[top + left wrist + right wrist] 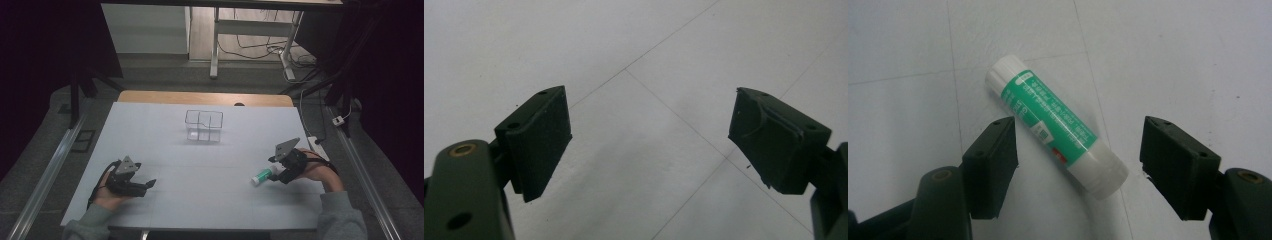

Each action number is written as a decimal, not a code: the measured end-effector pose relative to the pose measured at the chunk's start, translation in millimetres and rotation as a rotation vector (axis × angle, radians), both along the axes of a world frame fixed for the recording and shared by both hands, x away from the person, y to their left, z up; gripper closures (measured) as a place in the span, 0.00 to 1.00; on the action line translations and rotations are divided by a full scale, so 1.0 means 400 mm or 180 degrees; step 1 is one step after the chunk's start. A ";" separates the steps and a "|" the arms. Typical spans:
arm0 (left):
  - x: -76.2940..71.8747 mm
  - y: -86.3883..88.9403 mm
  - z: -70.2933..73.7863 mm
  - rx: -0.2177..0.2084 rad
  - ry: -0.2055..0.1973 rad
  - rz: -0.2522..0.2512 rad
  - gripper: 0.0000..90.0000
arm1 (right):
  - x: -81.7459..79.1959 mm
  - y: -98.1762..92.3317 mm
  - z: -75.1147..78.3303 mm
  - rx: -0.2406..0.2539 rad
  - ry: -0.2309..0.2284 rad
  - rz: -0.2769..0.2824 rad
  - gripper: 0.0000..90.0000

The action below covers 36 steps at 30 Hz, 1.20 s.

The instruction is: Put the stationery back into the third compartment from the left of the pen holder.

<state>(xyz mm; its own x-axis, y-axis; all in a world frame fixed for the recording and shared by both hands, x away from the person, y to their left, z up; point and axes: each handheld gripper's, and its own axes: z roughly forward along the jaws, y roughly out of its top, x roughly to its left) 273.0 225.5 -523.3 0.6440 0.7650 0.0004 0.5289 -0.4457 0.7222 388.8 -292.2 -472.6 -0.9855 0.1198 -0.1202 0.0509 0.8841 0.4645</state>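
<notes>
My right gripper (1078,160) has its jaws open around a smooth, round green-and-white plastic glue stick (1055,127), lying on the flat white desk (200,165) near its right side. My left gripper (651,140) has its jaws open, holding nothing.

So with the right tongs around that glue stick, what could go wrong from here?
1. The green-and-white glue stick lies slanted between the open right tongs, no pad touching; closing could twist or roll the round tube away.
2. The clear compartmented box has small cells, so a tilted stick might catch a wall.
</notes>
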 end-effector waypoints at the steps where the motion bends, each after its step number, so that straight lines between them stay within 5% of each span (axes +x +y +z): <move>1: 0.000 0.000 0.000 0.0005 0.0002 -0.0002 0.19 | 0.000 0.002 -0.002 -0.0016 -0.0008 0.0034 0.35; 16: 0.000 0.000 -0.001 0.0016 0.0011 -0.0009 0.19 | 0.011 0.045 -0.050 -0.0466 -0.0016 0.0238 0.53; 22: 0.000 -0.001 -0.001 0.0019 0.0012 -0.0011 0.19 | 0.008 0.046 -0.047 -0.0457 0.0009 0.0383 0.72; 26: 0.000 0.000 -0.001 0.0017 0.0008 -0.0006 0.19 | 0.009 0.047 -0.047 -0.0435 -0.0030 0.0439 0.73; 36: -0.001 0.001 0.000 0.0004 -0.0005 0.0004 0.19 | 0.013 0.055 -0.024 0.0003 0.0016 0.0081 0.73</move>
<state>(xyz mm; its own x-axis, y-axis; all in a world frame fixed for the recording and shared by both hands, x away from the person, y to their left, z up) 272.7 225.8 -523.1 0.6431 0.7658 0.0025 0.5283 -0.4460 0.7225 394.1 -270.2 -482.2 -0.9888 0.0948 -0.1151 0.0307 0.8847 0.4651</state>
